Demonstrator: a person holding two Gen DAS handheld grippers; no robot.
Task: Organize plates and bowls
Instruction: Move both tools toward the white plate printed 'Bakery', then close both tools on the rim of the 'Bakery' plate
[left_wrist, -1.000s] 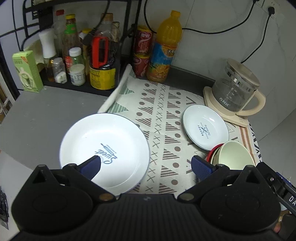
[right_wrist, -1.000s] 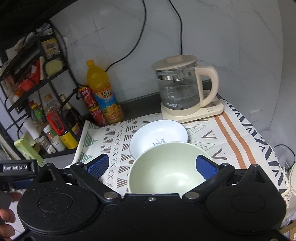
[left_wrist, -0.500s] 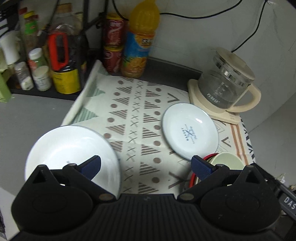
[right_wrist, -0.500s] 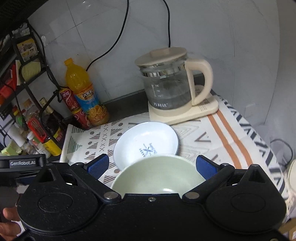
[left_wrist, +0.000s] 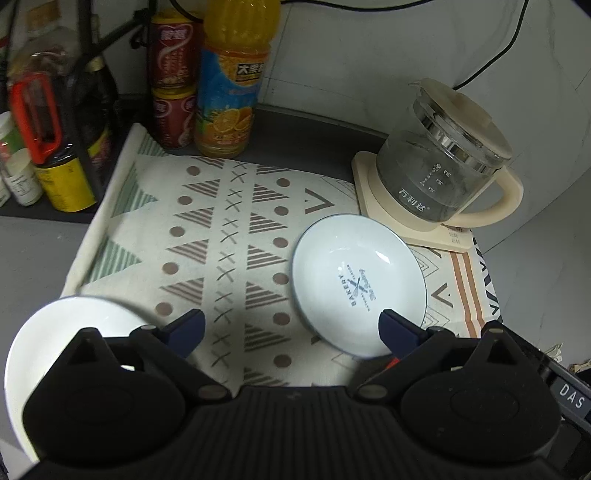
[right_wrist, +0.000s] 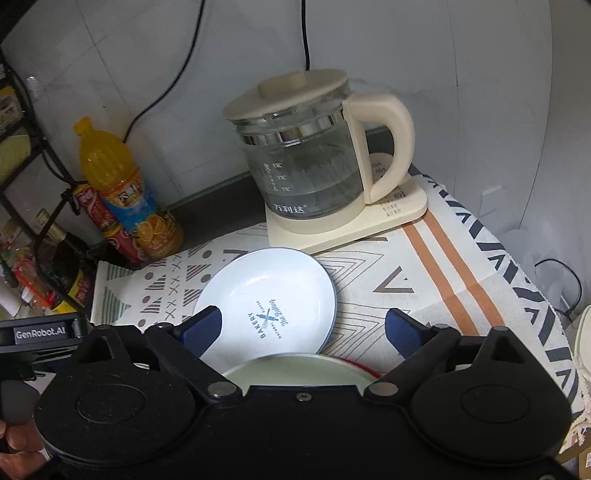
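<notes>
Two grippers, left (left_wrist: 291, 328) and right (right_wrist: 303, 328), fingers wide, holding nothing; right just closing slightly. Bakery plate (right_wrist: 269, 295) lower centre, beside kettle (right_wrist: 310, 162).

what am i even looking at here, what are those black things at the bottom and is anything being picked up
No robot here: a person holds a hand-held two-finger gripper in each hand, and each gripper carries a wide-angle camera looking forward along its fingers. The black shapes at the bottom of both pictures are the grippers' own bodies, and the blue pads are their fingertips.

One picture comes from the left gripper, the other from the right gripper. Both stand open and hold nothing; the right one's jaws have just been closing a little, with nothing pressed between them.

On the patterned cloth lies a small white plate marked "Bakery". A larger white plate sits at the cloth's left edge, and a pale green bowl is right below the right gripper. Behind stand a glass kettle and an orange drink bottle.
</notes>
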